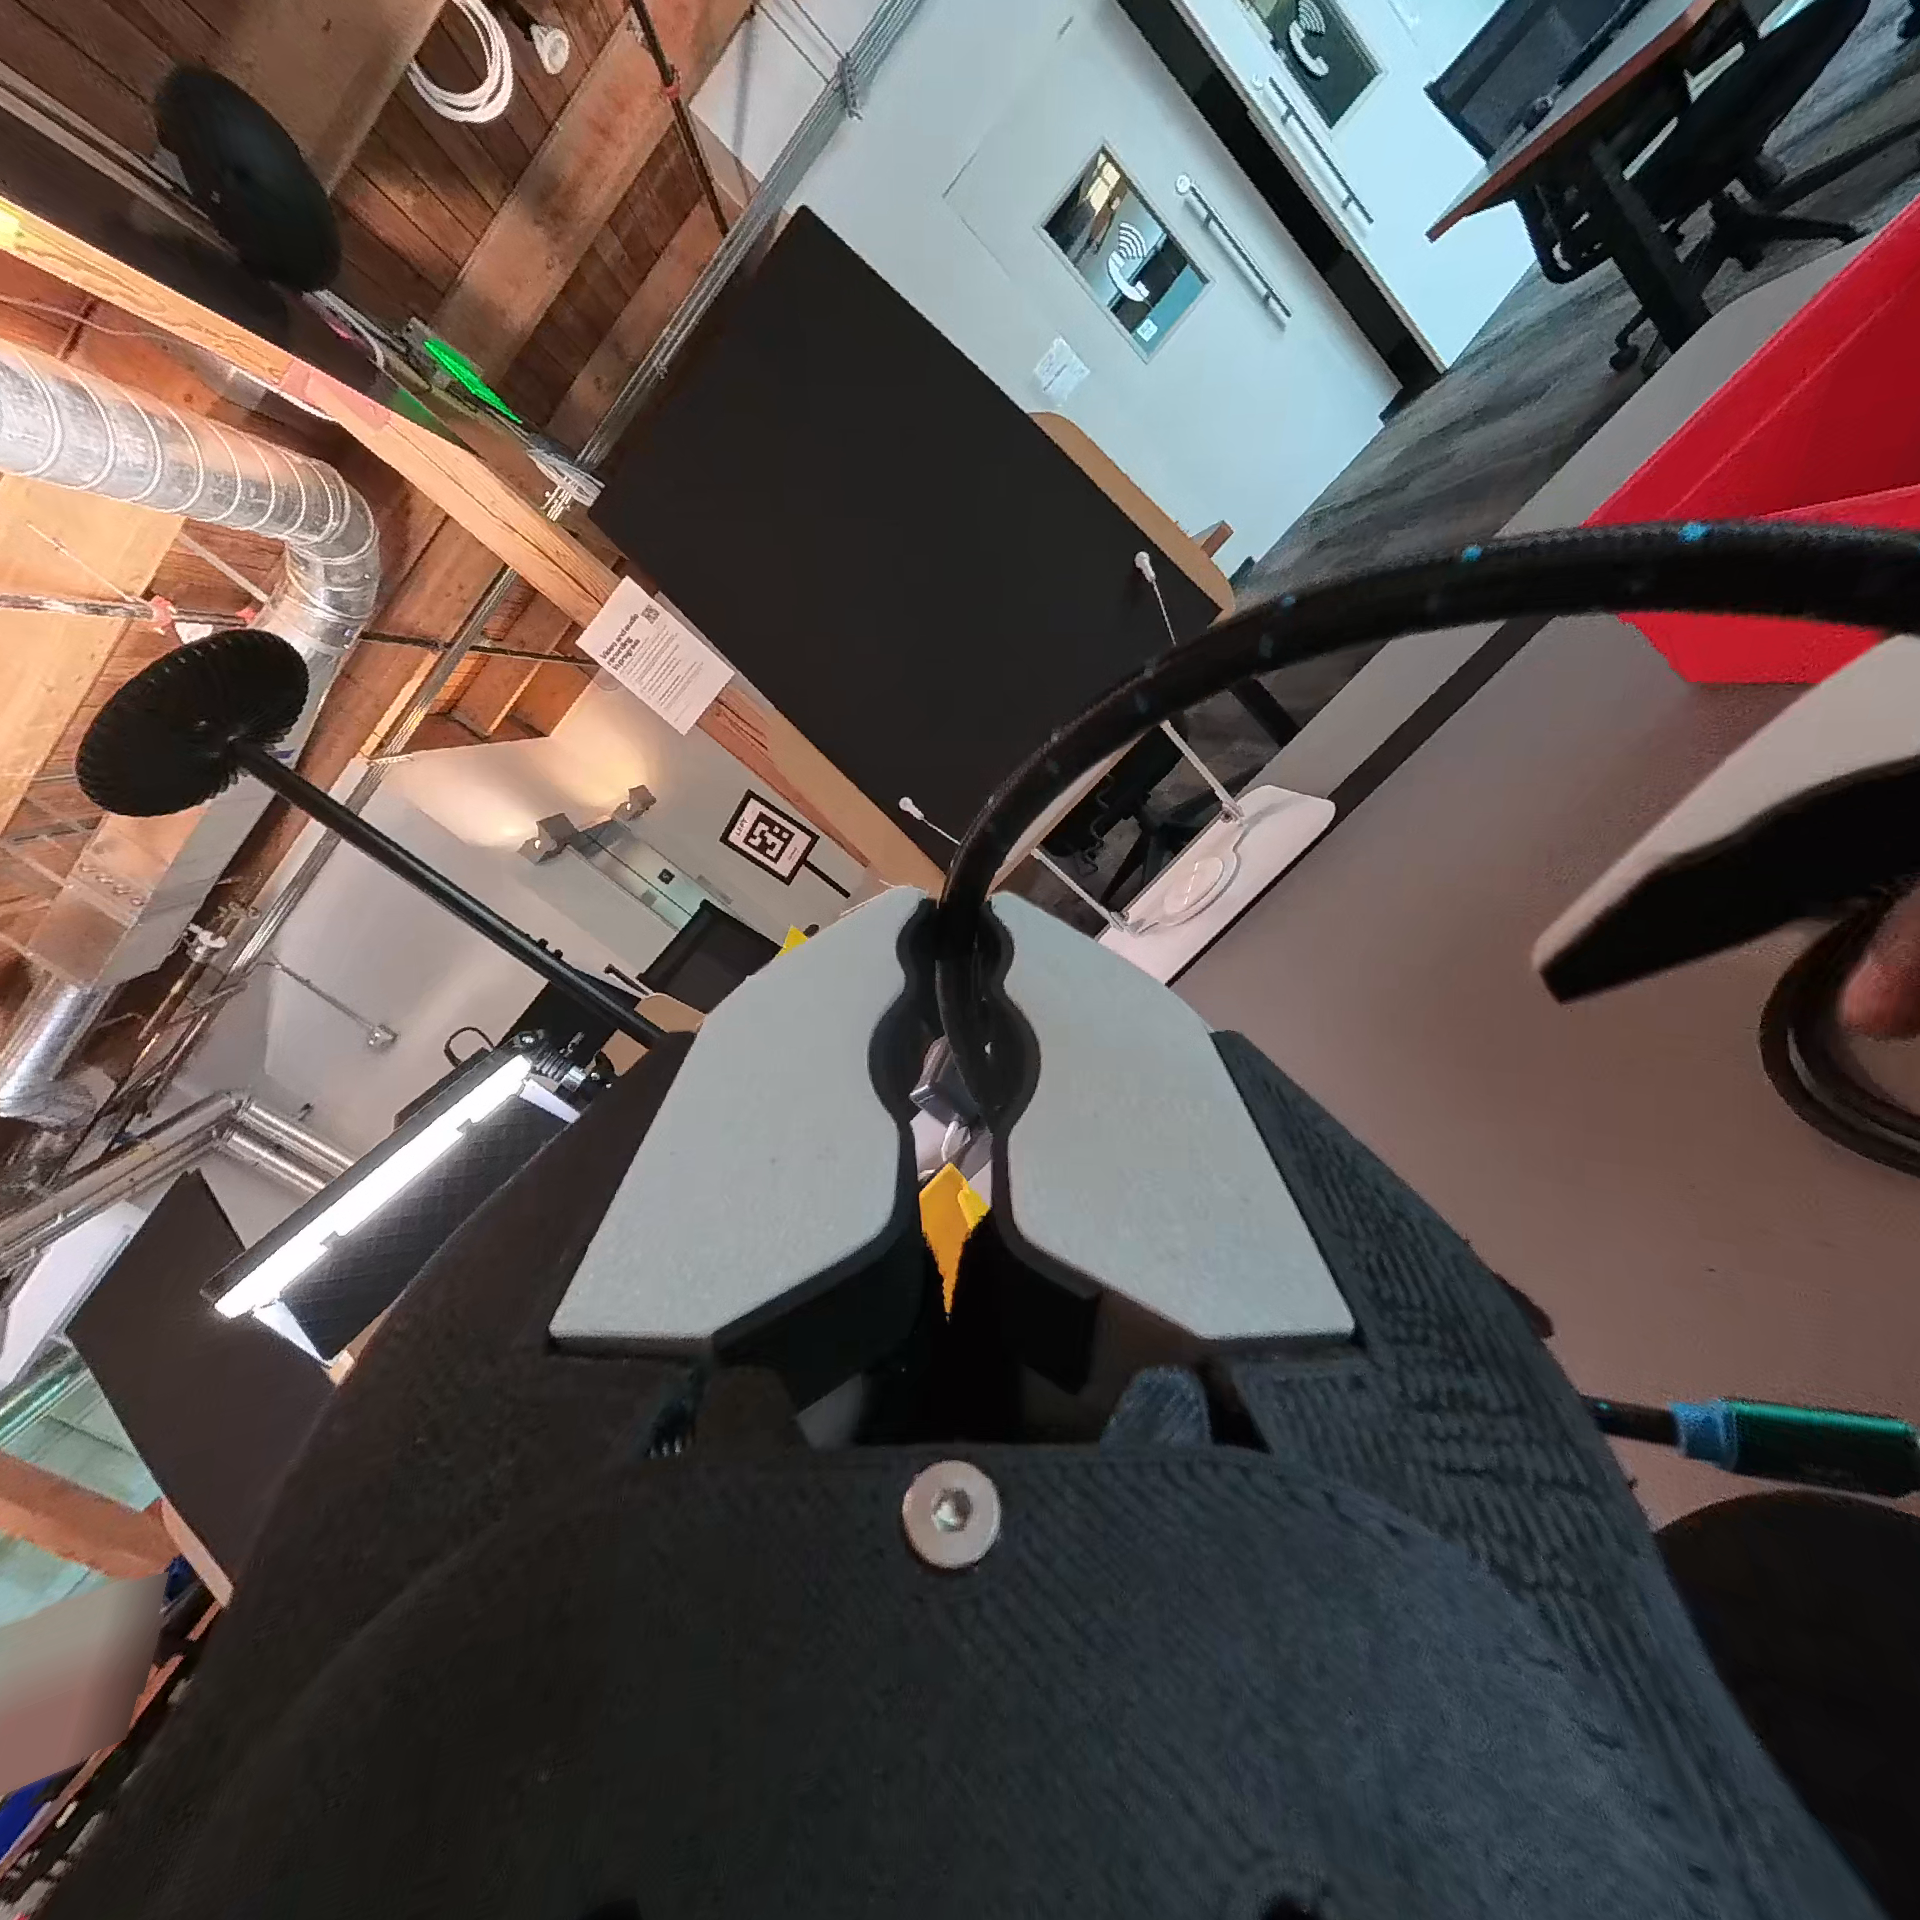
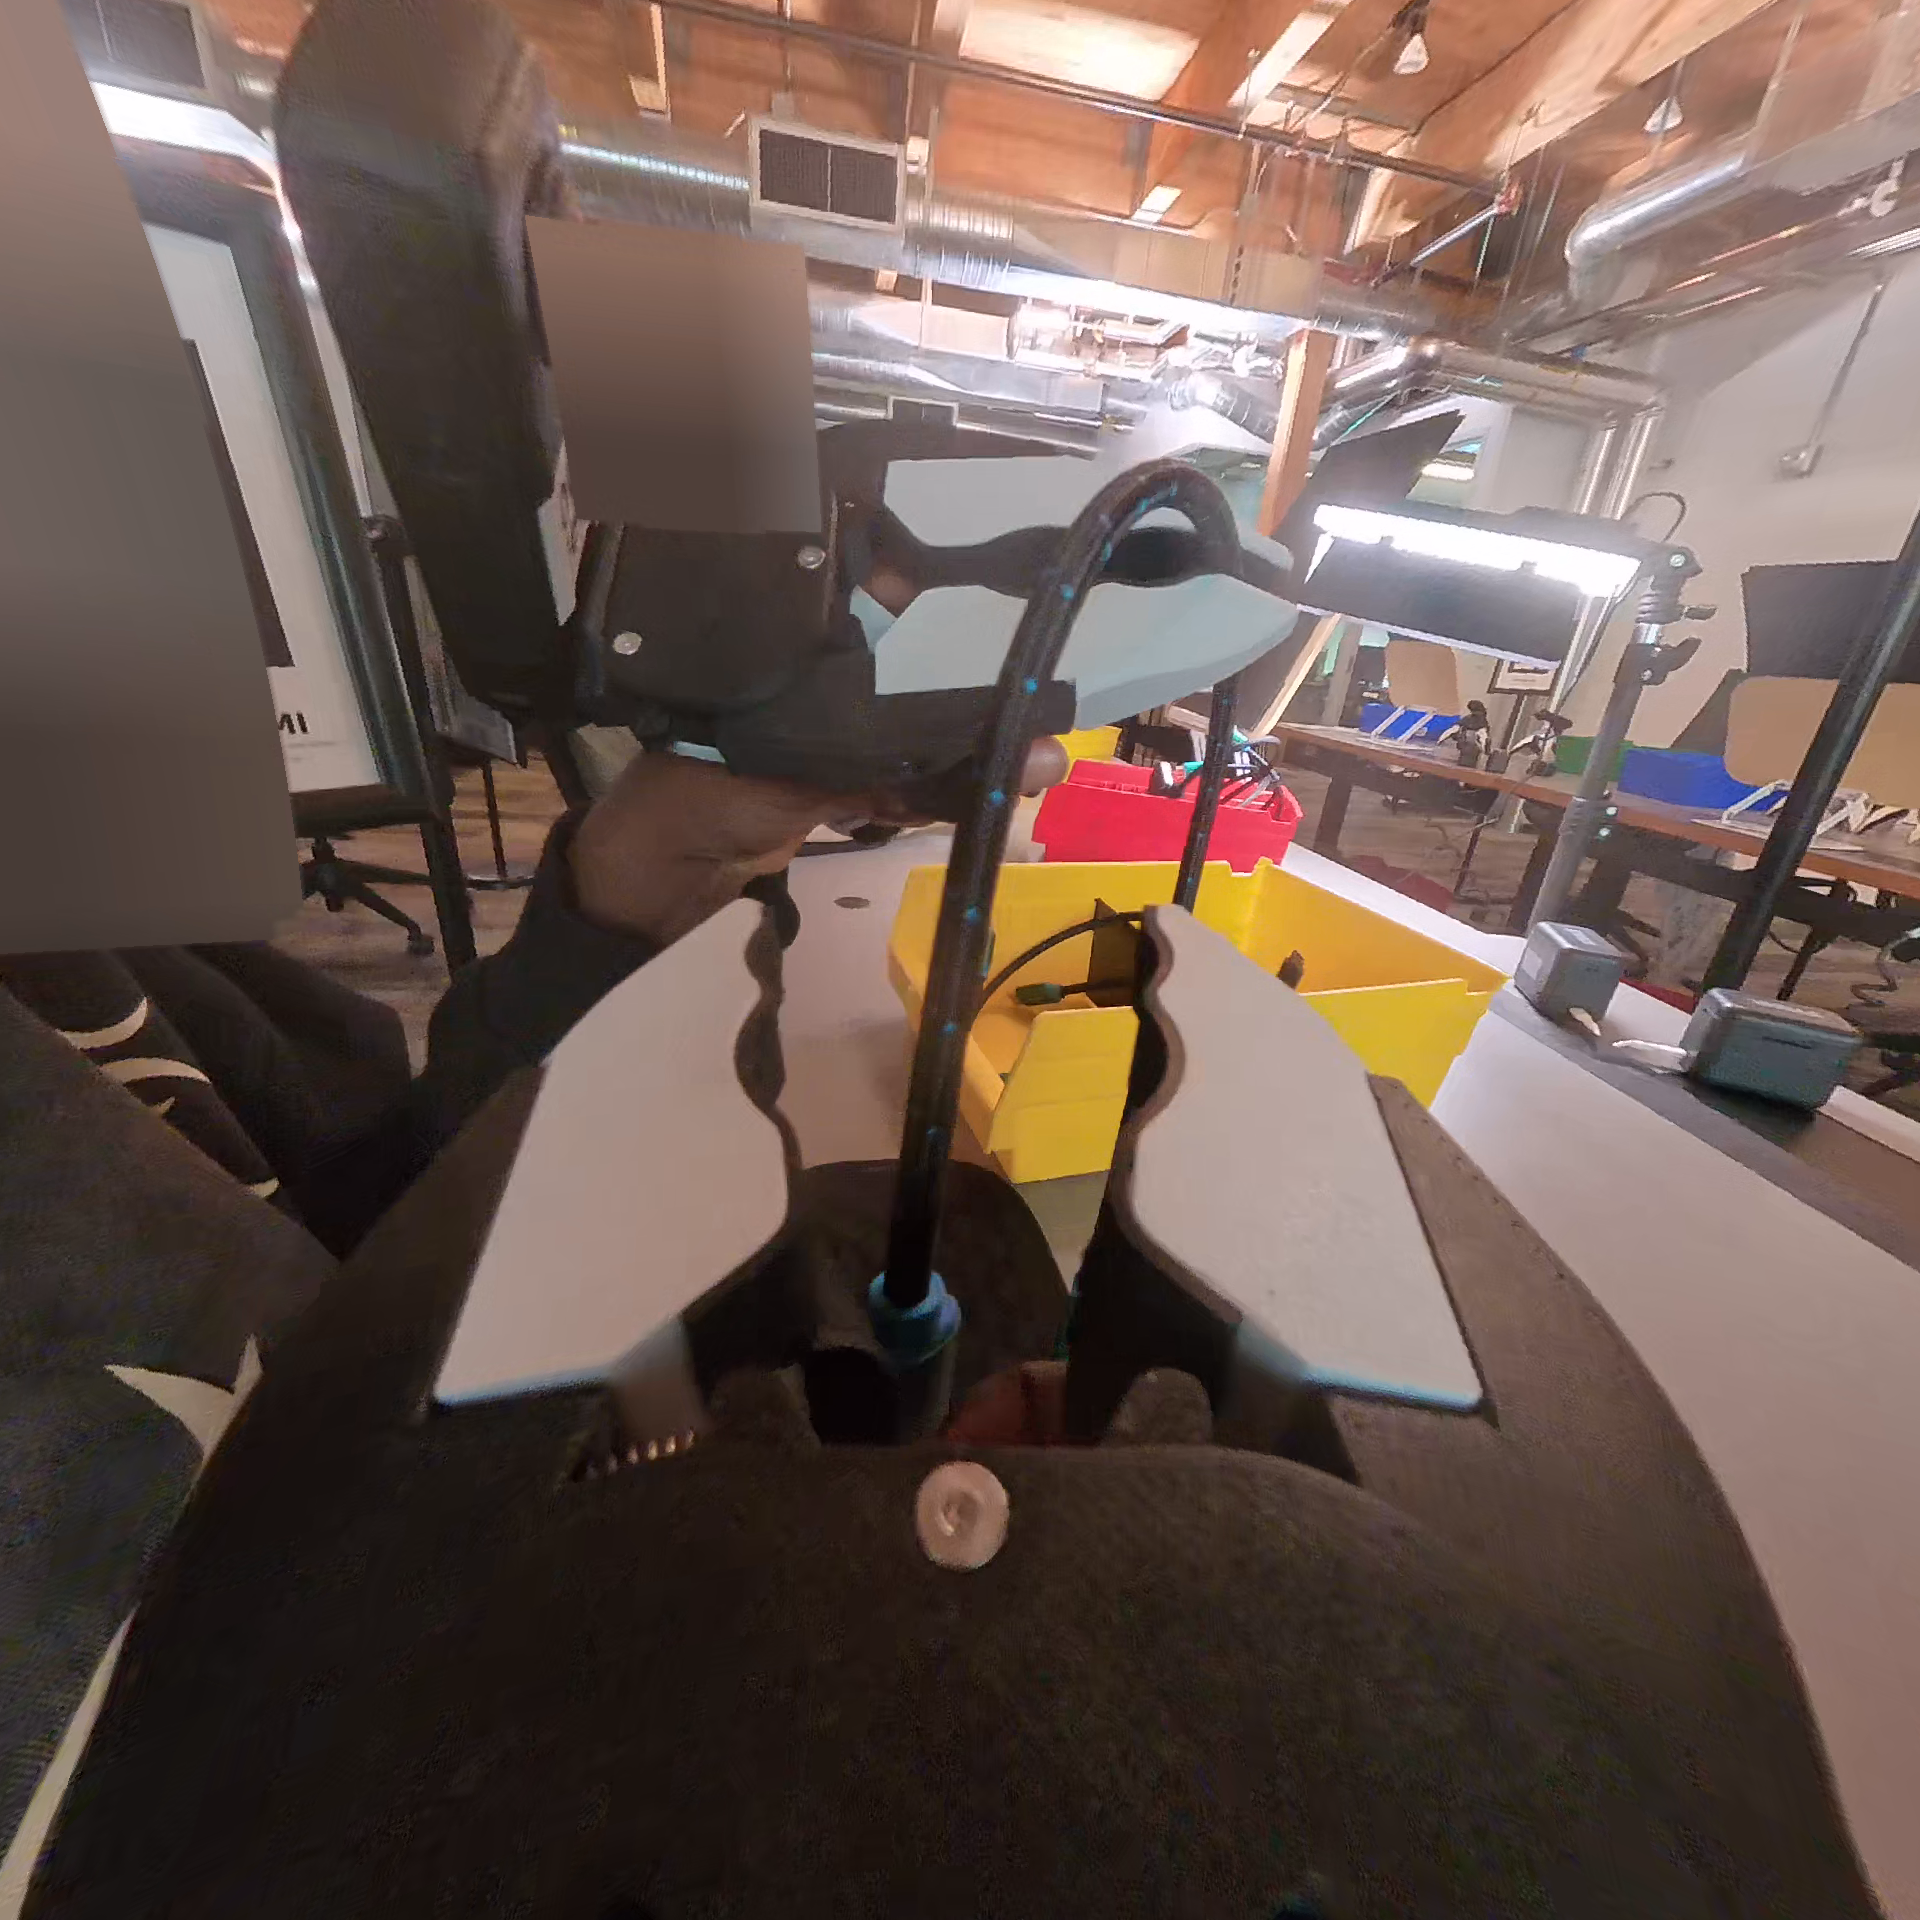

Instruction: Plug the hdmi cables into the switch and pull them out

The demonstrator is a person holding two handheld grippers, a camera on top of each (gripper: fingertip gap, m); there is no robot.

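My left gripper [image 1: 956,920] is shut on a black braided HDMI cable [image 1: 1299,634] with blue flecks, which arcs up and off to the right. In the right wrist view the left gripper [image 2: 1184,582] is held high by a hand, and the cable [image 2: 997,790] loops down from it. The cable's plug [image 2: 914,1340], with a blue collar, lies deep between the bases of my right gripper's fingers. My right gripper [image 2: 961,935] is open, its fingers apart on either side of the cable. The plug also shows in the left wrist view [image 1: 1787,1444]. I cannot make out the switch.
A yellow bin [image 2: 1351,1008] holding thin cables and a dark part stands on the grey table [image 2: 1662,1247] just ahead. A red bin [image 2: 1153,821] stands behind it. Two small grey boxes [image 2: 1766,1044] sit at the table's right edge. A light panel [image 2: 1455,561] stands beyond.
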